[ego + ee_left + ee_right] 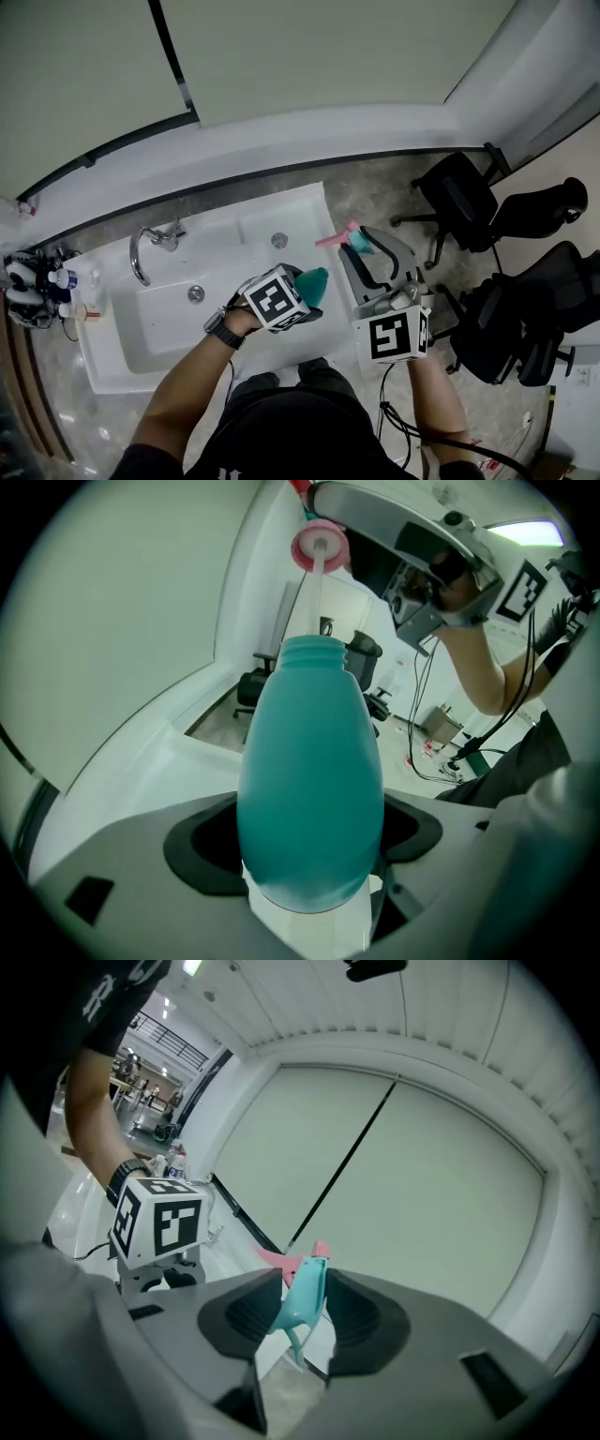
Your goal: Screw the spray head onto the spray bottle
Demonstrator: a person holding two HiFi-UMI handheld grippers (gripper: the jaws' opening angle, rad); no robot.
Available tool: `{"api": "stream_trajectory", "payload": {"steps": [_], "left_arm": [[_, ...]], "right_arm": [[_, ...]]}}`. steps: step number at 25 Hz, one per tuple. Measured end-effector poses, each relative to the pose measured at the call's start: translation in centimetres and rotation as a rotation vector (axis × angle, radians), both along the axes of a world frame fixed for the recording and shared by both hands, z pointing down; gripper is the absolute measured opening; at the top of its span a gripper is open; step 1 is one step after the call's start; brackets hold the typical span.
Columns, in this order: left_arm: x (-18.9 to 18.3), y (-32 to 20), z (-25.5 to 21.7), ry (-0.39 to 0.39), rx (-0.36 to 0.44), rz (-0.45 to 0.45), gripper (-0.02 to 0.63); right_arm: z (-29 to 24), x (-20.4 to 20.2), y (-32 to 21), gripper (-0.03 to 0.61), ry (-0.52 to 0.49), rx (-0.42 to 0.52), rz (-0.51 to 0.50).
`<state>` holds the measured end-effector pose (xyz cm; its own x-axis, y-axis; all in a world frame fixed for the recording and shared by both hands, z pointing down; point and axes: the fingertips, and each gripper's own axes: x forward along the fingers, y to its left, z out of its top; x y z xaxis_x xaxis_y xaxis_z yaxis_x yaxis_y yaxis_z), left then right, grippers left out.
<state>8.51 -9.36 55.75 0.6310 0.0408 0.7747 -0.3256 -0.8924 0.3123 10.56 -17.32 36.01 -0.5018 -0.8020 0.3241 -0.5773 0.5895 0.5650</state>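
1. The white sink point(281, 202) lies below you. Nothing rests on it that you need. Both parts are held in the air near its right edge, so a dropped part falls into the basin or onto the floor.
2. Your left gripper point(302, 302) is clamped on the belly of the teal spray bottle point(309, 799), over the sink's front right corner. Its threaded neck point(313, 653) points away from you. Keep that grip firm and the bottle steady, since it is the side that should not turn.
3. Your right gripper point(302, 1321) has its jaws closed to a narrow gap on the teal spray head point(307, 1283), out past the sink's right edge.
4. The pink collar point(320, 546) stands well above the neck. Bring it down square onto the threads before you twist, or it will likely cross-thread.
5. The white dip tube point(314, 597) runs from the collar toward the bottle's mouth. Whether its tip is already inside cannot be told, so check that first.
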Motion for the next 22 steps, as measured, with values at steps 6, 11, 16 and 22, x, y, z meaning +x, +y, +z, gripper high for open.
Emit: {"api": "stream_trajectory", "payload": {"steps": [6, 11, 16, 22], "left_arm": [[1.1, -0.3, -1.9, 0.049, 0.03, -0.03, 0.394], [1.4, -0.4, -3.0, 0.084, 0.056, -0.051, 0.394], [1.8, -0.8, -4.6, 0.139, 0.118, -0.077, 0.394], [2.3, -0.7, -6.2, 0.206, 0.169, -0.07, 0.394]], "right_arm": [[2.4, -2.5, 2.1, 0.15, 0.076, 0.0, -0.01], [1.9, -3.2, 2.8, 0.15, 0.132, 0.059, 0.008], [0.0, -3.5, 3.9, 0.15, 0.172, 0.094, -0.007], [-1.4, -4.4, 5.6, 0.15, 0.221, 0.056, -0.073]]}}
